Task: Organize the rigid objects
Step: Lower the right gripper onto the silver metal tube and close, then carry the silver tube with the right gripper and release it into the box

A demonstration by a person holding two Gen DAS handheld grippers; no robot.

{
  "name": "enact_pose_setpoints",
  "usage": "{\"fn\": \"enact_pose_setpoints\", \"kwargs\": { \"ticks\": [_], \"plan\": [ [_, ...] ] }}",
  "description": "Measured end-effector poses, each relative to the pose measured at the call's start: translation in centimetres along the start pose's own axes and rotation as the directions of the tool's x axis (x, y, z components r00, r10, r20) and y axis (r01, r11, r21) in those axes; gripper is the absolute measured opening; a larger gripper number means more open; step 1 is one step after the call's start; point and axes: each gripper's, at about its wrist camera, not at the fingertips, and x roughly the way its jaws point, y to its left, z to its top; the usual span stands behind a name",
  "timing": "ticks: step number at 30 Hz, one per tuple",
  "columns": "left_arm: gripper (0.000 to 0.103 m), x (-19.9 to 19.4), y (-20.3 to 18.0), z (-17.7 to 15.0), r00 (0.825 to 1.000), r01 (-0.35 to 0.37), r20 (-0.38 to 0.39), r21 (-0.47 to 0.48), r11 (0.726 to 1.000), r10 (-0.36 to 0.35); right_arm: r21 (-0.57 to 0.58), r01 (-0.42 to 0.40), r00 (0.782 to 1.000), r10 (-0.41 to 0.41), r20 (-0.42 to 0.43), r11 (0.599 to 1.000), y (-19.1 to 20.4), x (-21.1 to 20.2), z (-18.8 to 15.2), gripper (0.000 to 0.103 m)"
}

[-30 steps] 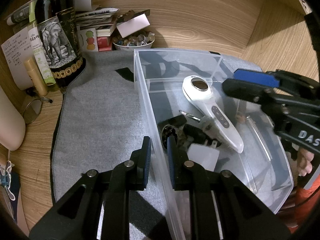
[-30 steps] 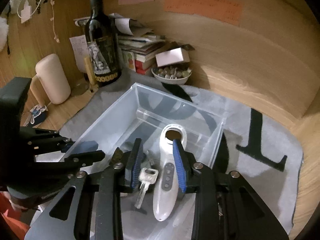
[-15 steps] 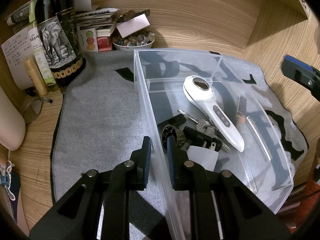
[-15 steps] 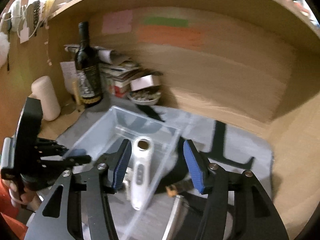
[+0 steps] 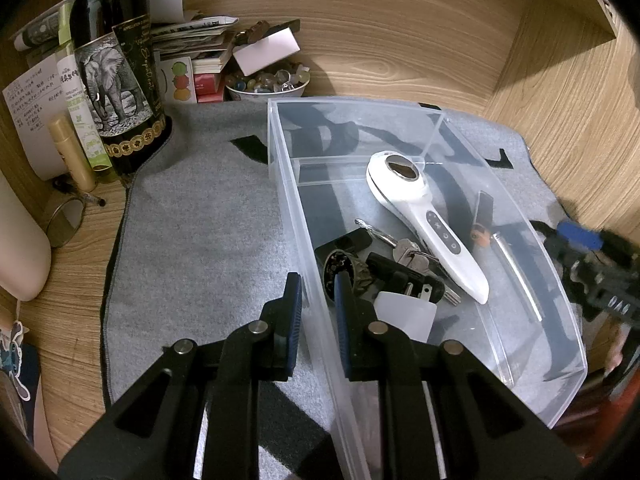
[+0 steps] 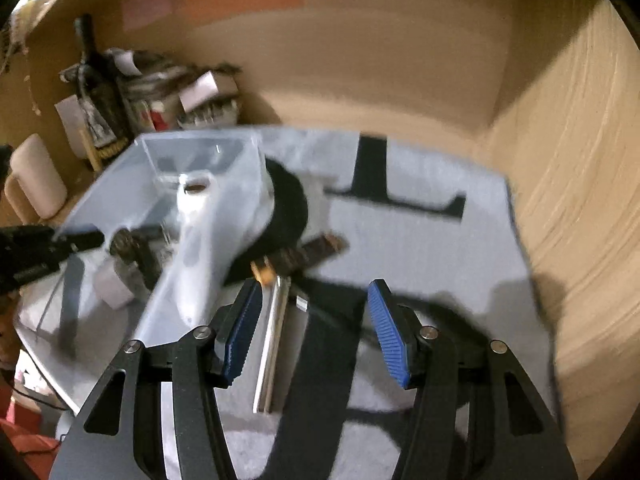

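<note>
A clear plastic bin stands on a grey mat. It holds a white handheld device, keys, a black plug, a white block and a round black part. My left gripper is shut on the bin's left wall. My right gripper is open and empty, low over the mat right of the bin. A shiny metal bar and a brown stick lie on the mat by its left finger. The right gripper also shows in the left wrist view.
A wine bottle, stacked books and papers and a bowl of small stones stand at the back left. A small round mirror lies left of the mat. Wooden walls close the back and right.
My right gripper has opened wide, left the white device in the bin, and swung right and down over the mat. My left gripper has kept its hold on the bin wall.
</note>
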Motion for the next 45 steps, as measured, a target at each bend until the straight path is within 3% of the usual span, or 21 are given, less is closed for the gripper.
{"fn": "enact_pose_setpoints", "kwargs": {
  "ticks": [4,7,10,14,22,29,38,45],
  "plan": [
    [0.015,0.0,0.0,0.1,1.0,-0.003,0.0,0.003,1.0,0.003,0.025,-0.04,0.997,0.041,-0.061,0.999,0.2,1.9,-1.5,0.052],
    [0.015,0.1,0.0,0.1,1.0,-0.001,-0.002,0.002,1.0,0.001,0.017,-0.044,0.994,0.045,-0.096,0.999,0.8,3.0,-2.3,0.043],
    [0.015,0.1,0.0,0.1,1.0,-0.003,-0.002,0.005,1.0,0.003,-0.005,-0.016,0.997,0.016,-0.074,1.0,1.1,3.0,-2.6,0.038],
    [0.015,0.1,0.0,0.0,1.0,-0.002,-0.001,0.003,1.0,0.002,0.019,-0.01,0.998,0.011,-0.059,1.0,0.6,2.8,-2.7,0.015],
    [0.015,0.1,0.0,0.0,1.0,-0.002,-0.002,0.003,1.0,0.002,0.047,-0.014,1.0,0.015,-0.025,0.999,-0.1,1.9,-2.0,0.014],
    [0.015,0.1,0.0,0.0,1.0,-0.001,-0.002,0.002,1.0,0.001,0.044,-0.019,0.997,0.016,0.071,0.999,-0.1,-0.9,-0.1,0.014],
    [0.015,0.2,0.0,0.0,1.0,-0.003,-0.001,0.003,1.0,0.003,0.02,-0.04,0.98,0.035,0.197,0.999,0.8,-3.7,3.0,0.014],
    [0.015,0.2,0.0,-0.1,1.0,-0.003,-0.001,0.003,1.0,0.003,-0.052,-0.084,0.958,0.095,0.27,0.995,3.1,-5.2,5.1,0.014]
  ]
}}
